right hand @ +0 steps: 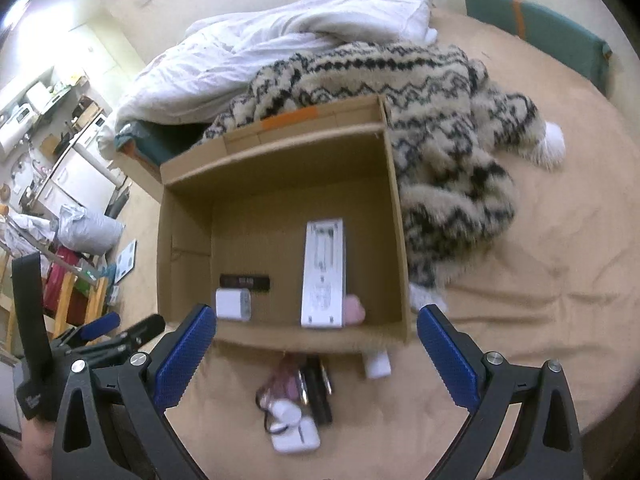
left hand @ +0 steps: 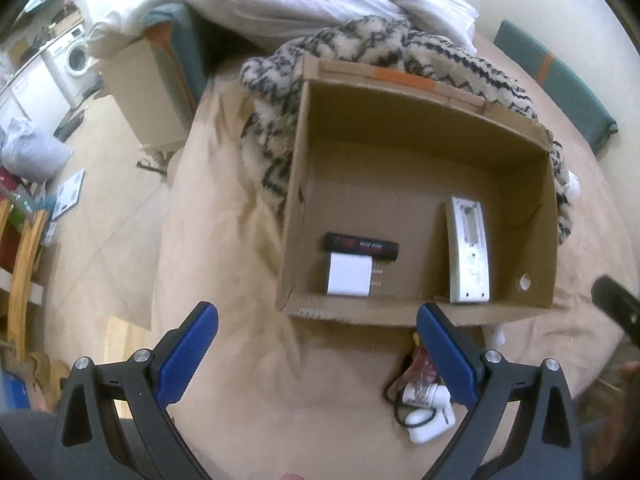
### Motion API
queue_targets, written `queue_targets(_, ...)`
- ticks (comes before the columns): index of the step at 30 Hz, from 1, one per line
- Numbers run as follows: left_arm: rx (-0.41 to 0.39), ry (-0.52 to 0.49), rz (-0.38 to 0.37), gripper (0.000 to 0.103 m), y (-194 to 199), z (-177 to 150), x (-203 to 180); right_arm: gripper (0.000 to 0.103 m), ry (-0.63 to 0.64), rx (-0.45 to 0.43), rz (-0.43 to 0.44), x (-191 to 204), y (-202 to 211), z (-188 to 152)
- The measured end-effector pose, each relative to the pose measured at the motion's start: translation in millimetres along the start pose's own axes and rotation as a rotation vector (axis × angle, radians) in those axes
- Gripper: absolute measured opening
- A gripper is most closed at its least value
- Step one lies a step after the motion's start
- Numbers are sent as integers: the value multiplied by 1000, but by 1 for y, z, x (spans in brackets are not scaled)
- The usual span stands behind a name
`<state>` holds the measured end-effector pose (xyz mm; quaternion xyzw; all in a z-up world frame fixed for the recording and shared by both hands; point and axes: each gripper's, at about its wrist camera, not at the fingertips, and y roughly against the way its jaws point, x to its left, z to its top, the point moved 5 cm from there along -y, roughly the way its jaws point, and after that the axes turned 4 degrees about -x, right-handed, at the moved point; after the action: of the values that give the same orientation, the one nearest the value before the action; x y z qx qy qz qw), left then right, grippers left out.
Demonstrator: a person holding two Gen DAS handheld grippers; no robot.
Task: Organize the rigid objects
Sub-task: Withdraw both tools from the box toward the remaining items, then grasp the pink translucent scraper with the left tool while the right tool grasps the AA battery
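Your left tool (left hand: 316,356) stands wide open with nothing between its blue pads, and your right tool (right hand: 316,356) is spread just as wide and equally empty. Straight ahead of both, the cardboard box (left hand: 516,236) sits on the bed (left hand: 224,208), its near wall just beyond the fingertips.

Inside the box, ahead of your left tool's left finger, a white charger block (left hand: 347,280) lies against the near wall, touching a black bar (left hand: 360,246) just behind it. Ahead of its right finger, a white remote (left hand: 469,252) lies lengthwise with one end at the near wall. From your right tool, a pink object (right hand: 354,309) shows beside the remote's near end, against the same wall.

Below the box, between your right tool's fingers, a small heap waits on the bed: a white earbud case (right hand: 296,438), a tangled black cord (right hand: 266,412), dark stick-like items (right hand: 318,392) too blurred to identify, and a small white piece (right hand: 377,364) nearer the right finger.

Beyond the box lie a patterned fleece blanket (right hand: 440,120) and a white duvet (right hand: 280,40).
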<state>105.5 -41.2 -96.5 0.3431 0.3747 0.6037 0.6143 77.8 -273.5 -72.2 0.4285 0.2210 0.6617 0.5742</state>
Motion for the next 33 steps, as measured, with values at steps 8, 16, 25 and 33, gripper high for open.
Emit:
queue_targets(8, 38, 4, -9, 99, -6, -24, 2, 103, 7, 42, 10, 3, -1, -27)
queue_targets(16, 84, 29, 14, 99, -20, -33, 5, 103, -24, 80, -16, -3, -17, -38)
queue_targets(25, 153, 28, -13, 99, -32, -42, 1, 103, -67, 126, -21, -10, -31, -43)
queue_targets(33, 198, -25, -34, 99, -44, -54, -16, 103, -88, 145, -30, -17, -39, -47)
